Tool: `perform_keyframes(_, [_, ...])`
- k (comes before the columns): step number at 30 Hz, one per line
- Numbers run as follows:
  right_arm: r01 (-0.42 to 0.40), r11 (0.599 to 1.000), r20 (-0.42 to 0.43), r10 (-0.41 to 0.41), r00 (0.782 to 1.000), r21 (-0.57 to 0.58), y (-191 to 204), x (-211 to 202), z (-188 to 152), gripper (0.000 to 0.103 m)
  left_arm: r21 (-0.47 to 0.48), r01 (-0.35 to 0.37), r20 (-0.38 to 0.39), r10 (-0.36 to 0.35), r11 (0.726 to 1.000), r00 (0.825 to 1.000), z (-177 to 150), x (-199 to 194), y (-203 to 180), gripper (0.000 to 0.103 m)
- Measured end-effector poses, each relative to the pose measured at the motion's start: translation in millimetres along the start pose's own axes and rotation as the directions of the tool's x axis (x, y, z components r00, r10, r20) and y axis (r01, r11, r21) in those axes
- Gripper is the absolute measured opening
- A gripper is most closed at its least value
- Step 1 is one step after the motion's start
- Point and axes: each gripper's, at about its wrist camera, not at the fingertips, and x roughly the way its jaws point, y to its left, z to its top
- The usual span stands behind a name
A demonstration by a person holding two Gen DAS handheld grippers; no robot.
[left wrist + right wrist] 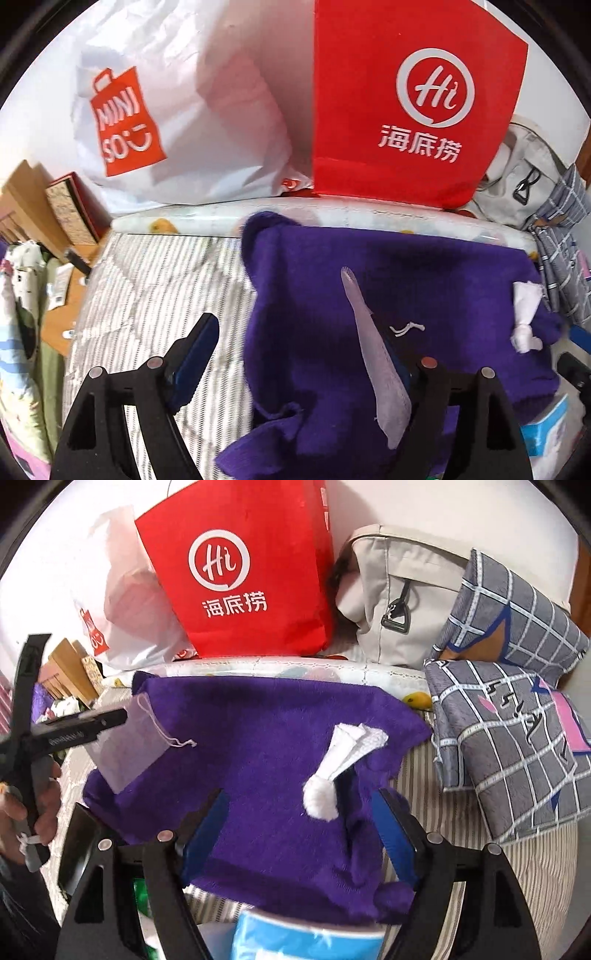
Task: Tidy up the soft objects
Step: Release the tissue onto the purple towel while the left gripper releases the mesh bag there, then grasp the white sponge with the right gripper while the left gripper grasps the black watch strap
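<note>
A purple fleece cloth (pixel 369 280) lies spread on the striped bed (pixel 155 288). My left gripper (pixel 295 332) stands open over its left part, jaws wide, nothing pinched. A sheer white drawstring pouch (pixel 373 354) leans against the inner face of its right finger. In the right wrist view that pouch (pixel 125 749) rests on the cloth (pixel 258 738) under the left gripper's finger (pixel 92 725), which a hand (pixel 37 805) holds. My right gripper (pixel 295 805) is open astride the cloth's near edge. A folded white tissue with a balled end (pixel 343 764) lies on the cloth just beyond its fingertips.
A red paper bag (pixel 240 572) and a white plastic shopping bag (pixel 166 110) stand against the wall behind the bed. A grey backpack (pixel 399 598) and two plaid pillows (pixel 509 731) fill the right side. A blue pack (pixel 306 938) sits below the cloth. Cardboard boxes (pixel 33 206) are at left.
</note>
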Motion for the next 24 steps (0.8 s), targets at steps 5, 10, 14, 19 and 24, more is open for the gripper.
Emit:
perform_keyframes(5, [-0.019,1.000,0.009,0.019,1.000,-0.002,9,-6,-12,0.079,-0.029,0.212,-0.058,-0.214,0.977,0.975,-7,4,7,0.080])
perform_keyframes(10, [-0.017,1.000,-0.011,0.017,1.000,-0.013,17,1,-21,0.079,-0.069,0.258,-0.115,-0.264,0.964,0.958,-14,16,13,0.032])
perform_keyframes(14, [-0.018,1.000,-0.024,0.018,1.000,-0.021,21,6,-26,0.079,-0.118,0.270,-0.112,-0.283,0.956,0.952,-17,20,23,0.017])
perform_keyframes(19, [-0.042,0.999,-0.012,0.042,0.999,-0.023,24,-5,-32,0.079,-0.091,0.262,-0.065,-0.268,0.961,0.961,-15,11,26,0.026])
perform_keyframes(24, [-0.107,0.994,0.004,0.107,0.994,-0.014,28,-31,-47,0.079,-0.112,0.279,-0.032,-0.284,0.954,0.958,-15,-1,33,0.032])
